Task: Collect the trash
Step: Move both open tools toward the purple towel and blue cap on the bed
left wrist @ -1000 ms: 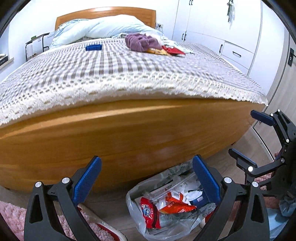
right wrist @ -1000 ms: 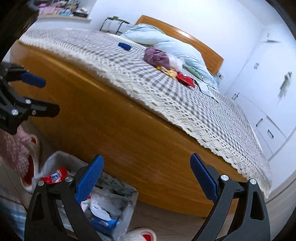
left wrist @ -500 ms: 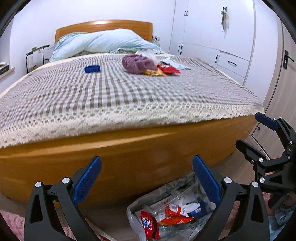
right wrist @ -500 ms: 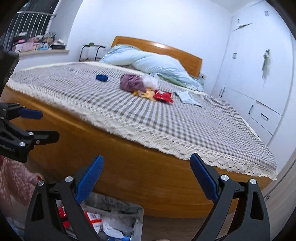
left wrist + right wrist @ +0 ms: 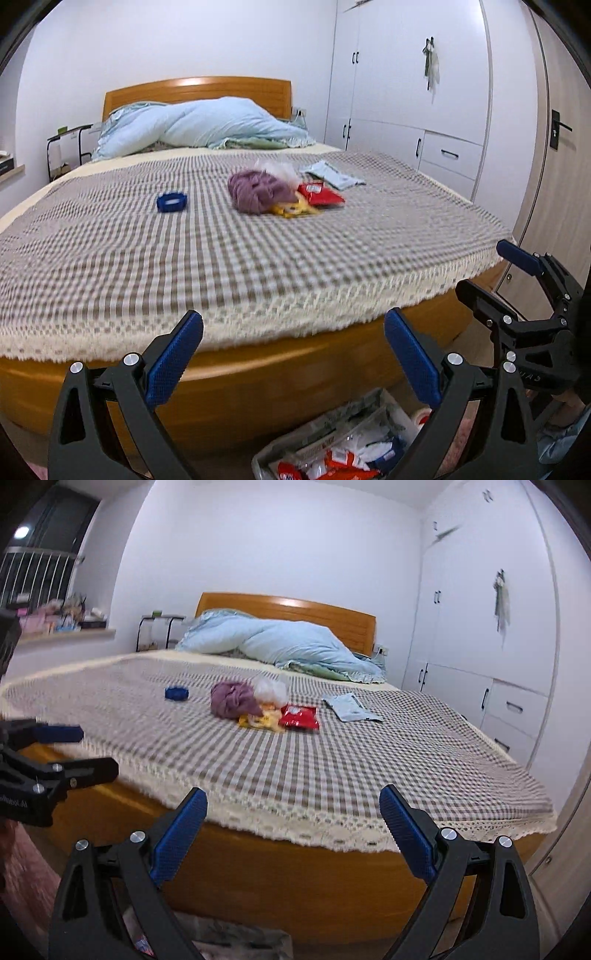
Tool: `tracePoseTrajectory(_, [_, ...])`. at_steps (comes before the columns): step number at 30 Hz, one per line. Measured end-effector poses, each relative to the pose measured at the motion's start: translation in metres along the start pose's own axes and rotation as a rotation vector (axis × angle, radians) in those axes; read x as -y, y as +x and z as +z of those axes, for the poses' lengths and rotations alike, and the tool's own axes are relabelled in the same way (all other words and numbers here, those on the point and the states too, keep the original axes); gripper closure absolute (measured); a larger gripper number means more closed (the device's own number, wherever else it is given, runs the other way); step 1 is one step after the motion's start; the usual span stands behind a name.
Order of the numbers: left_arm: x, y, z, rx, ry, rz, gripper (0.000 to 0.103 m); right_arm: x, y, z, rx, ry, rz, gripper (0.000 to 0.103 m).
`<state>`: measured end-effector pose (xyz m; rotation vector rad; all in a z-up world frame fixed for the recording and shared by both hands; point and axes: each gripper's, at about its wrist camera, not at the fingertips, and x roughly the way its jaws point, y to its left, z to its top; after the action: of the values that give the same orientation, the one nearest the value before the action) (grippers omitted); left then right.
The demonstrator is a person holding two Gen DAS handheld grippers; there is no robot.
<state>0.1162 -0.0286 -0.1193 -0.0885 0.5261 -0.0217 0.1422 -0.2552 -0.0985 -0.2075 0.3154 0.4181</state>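
Facing: both grippers look across the foot of one bed (image 5: 258,266) toward its headboard.
Left gripper (image 5: 293,358): one; its two blue fingers (image 5: 173,363) are spread wide with nothing between them, held above the bed's foot edge.
Right gripper (image 5: 293,836): one; its fingers (image 5: 406,836) are also spread wide and empty, beside the left gripper at the bed's foot.
Trash on the bed: four pieces near the middle of the checked cover, well apart from both grippers.
Red wrapper (image 5: 300,717): one, lying flat, long axis running across the bed, touching the yellow wrapper.
Yellow wrapper (image 5: 260,722): one, crumpled, partly under the cloth's near edge; its axis cannot be told.
Clear bag (image 5: 272,691): one, bunched up just behind the cloth; no plain long axis.
Pale packet (image 5: 350,708): one, flat, to the right of the red wrapper and apart from it, long axis slanting from the headboard side toward the right foot corner.
Cloth (image 5: 258,191): one purple bundle, touching the wrappers.
Blue ring (image 5: 171,202): one, left of the cloth, apart from it.
Trash bag (image 5: 340,446): one, open on the floor against the bed's foot, below the left gripper, holding red, orange, white and blue wrappers.
Quilt (image 5: 207,127): one pale blue heap at the headboard.
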Motion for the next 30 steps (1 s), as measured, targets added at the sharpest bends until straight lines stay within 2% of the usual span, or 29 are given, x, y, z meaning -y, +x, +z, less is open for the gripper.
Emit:
tracePoseTrajectory(9, [-0.008,0.011,0.032,0.067,-0.004,0.009,0.008,0.01,0.016,0.023,0.065,0.058,0.032,0.013])
tracePoseTrajectory(15, [-0.026,0.022,0.048,0.088,-0.044,0.033,0.008,0.007,0.031,0.037,0.098,0.06,0.035,0.013])
tracePoseTrajectory(30, [-0.09,0.037,0.074,0.14,-0.146,0.115,0.008,-0.016,0.078,0.066,0.087,0.053,0.045,0.013])
